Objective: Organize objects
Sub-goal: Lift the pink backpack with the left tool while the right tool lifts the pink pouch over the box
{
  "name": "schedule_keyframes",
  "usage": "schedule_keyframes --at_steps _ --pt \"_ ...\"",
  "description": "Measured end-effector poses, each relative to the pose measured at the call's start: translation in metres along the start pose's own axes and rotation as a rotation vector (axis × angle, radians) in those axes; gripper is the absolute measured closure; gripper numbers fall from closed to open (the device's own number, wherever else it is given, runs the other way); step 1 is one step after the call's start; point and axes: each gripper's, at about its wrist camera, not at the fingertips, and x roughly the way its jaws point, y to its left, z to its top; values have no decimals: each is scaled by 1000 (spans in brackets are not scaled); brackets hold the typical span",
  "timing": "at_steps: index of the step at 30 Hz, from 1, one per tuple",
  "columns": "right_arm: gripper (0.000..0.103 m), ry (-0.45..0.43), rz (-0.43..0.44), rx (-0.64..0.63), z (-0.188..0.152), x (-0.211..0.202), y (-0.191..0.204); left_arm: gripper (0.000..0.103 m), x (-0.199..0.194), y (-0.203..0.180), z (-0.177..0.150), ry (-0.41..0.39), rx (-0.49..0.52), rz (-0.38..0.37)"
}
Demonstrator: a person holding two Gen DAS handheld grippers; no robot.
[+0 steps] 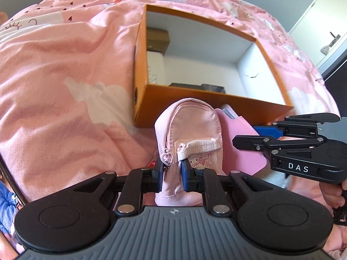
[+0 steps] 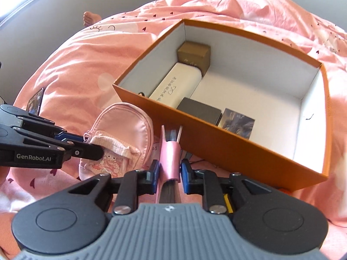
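- "DAS": white capitals on the black side of the right gripper [image 1: 245, 140], at the right edge of the left wrist view.
- "GenRobot.AI": white lettering on the black side of the left gripper [image 2: 92, 146], at the left edge of the right wrist view.
- White case [image 2: 175, 86] in the orange box [image 2: 216, 134]: a line of dark printed characters with a small glasses symbol, too small to read.

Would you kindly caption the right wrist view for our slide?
Right claw gripping a pink notebook beside the left claw's pink pouch, before an orange box.

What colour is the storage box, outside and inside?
The box is orange outside and white inside, seen best in the right wrist view.
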Motion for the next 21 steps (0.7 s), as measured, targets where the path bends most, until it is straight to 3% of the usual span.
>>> schedule_keyframes --at_steps 11,21 --pt "81 -104 2 31 10 -60 -15 85 -36 -14 19 -110 14 -82" --pt "81 -240 33 121 45 -93 -46 85 -46 -12 68 -192 15 -86"
